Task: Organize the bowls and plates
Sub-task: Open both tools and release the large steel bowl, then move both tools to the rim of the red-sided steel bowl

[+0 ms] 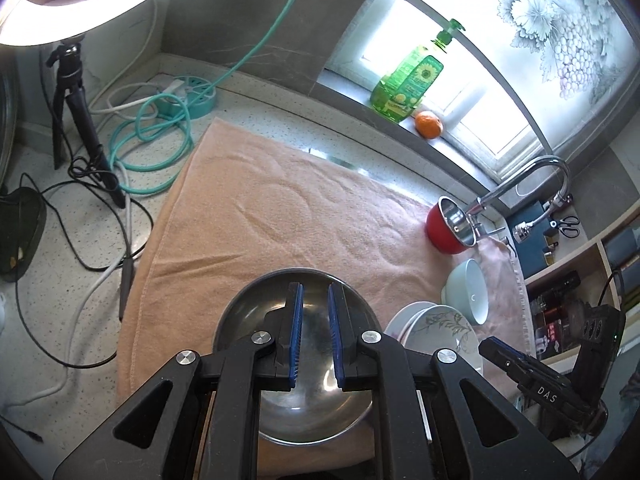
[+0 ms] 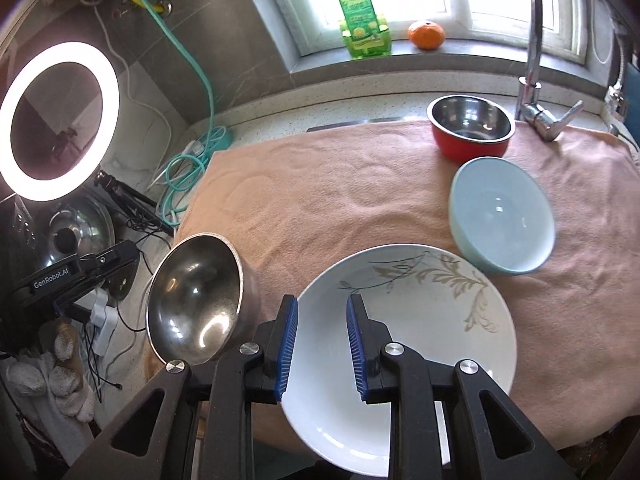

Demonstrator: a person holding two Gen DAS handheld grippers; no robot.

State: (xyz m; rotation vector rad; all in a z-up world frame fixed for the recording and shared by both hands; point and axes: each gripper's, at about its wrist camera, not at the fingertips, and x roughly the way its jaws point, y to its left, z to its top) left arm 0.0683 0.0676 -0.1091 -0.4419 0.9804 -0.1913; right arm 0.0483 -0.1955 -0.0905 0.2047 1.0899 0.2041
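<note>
We have the steel bowl [image 2: 196, 300] pinched by its thin, slick rim in the left tool [image 1: 314, 312], tilted above the towel [image 1: 280, 208], while the released right tool [image 2: 322, 336] hovers over the breakable plate [image 2: 420, 320], best taken at its edge.

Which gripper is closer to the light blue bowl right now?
Right. The right gripper hangs over the leaf-patterned plate beside the light blue bowl; the left gripper holds the steel bowl beyond that plate.
</note>
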